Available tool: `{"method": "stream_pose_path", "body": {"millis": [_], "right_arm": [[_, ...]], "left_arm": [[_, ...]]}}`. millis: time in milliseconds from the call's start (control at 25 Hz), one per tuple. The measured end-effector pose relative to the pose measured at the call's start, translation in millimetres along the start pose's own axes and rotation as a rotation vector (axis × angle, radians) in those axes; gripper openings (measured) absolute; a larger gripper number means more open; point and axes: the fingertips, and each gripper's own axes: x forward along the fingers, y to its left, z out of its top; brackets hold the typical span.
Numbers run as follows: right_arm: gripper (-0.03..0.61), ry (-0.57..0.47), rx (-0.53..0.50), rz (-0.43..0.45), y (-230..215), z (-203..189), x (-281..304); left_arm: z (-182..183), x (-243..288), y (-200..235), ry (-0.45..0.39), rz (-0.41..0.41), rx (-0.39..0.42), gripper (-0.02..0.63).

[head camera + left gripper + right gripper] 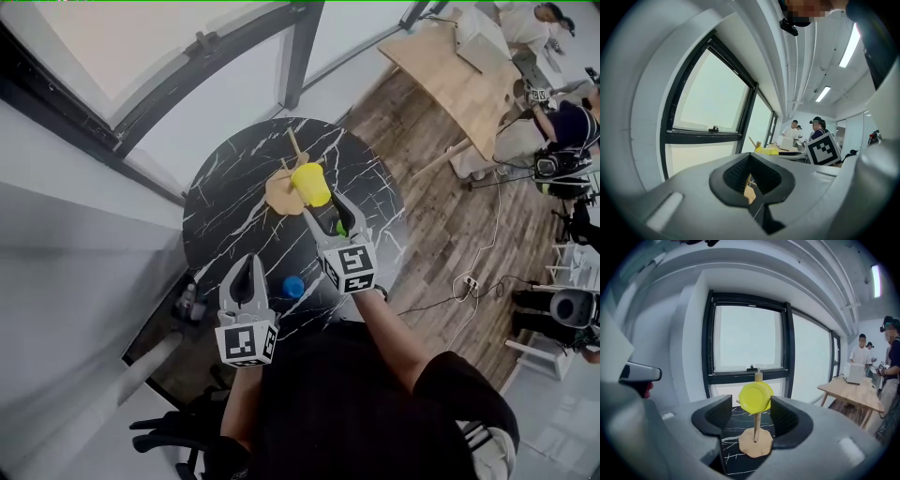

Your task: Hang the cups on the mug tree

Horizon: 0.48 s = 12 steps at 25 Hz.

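Observation:
A yellow cup (310,184) hangs on the wooden mug tree (281,190), which stands on the round black marble table (225,202). My right gripper (325,208) is open just short of it. In the right gripper view the yellow cup (756,398) shows beyond the right gripper (751,416), with nothing between the pads, and the tree's base (757,445) lies below. A blue cup (293,287) stands near the table's front edge, beside my left gripper (246,267), which is shut and empty. A small green thing (340,228) shows between the right fingers; what it is I cannot tell.
A large window frame (187,84) runs behind the table. A light wooden table (469,75) stands at the back right, with people and gear around it. Cables (469,272) lie on the wooden floor to the right. A small dark object (191,302) sits at the table's left edge.

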Motion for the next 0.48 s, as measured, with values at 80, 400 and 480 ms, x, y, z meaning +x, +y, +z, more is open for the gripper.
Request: {"method": "stream_pose_path", "body": {"millis": [80, 400, 480], "right_arm": [[0.244, -0.012, -0.001, -0.003, -0.6, 2.6, -5.0], [0.249, -0.027, -0.011, -0.02, 1.1, 9.0, -38.3], [0.249, -0.028, -0.011, -0.023, 3.7, 7.1, -49.2]], "left_arm": [[1.3, -2.0, -1.9, -0.005, -0.006, 0.002, 0.002], [8.5, -13.4, -15.9, -0.021, -0.035, -0.002, 0.002], [7.7, -17.3, -18.3, -0.025, -0.048, -0.004, 0.002]]}}
